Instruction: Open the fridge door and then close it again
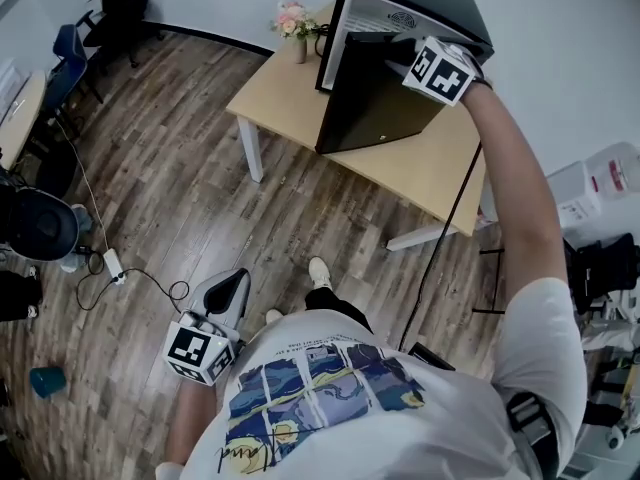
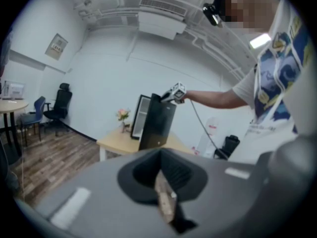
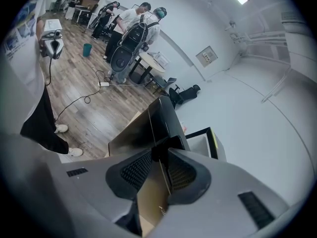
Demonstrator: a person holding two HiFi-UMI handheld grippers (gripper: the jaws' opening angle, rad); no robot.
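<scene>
Down at my left side, my left gripper [image 1: 232, 283] hangs over the wooden floor [image 1: 180, 188], jaws pressed together on nothing. Across on the table [image 1: 280, 93], the fridge [image 1: 430, 3] stands with its door [image 1: 375, 103] swung wide, and my right gripper [image 3: 159, 155] is clamped on the door's top edge. I judge the opening done; next I must sweep that door back along its arc until it seats.
</scene>
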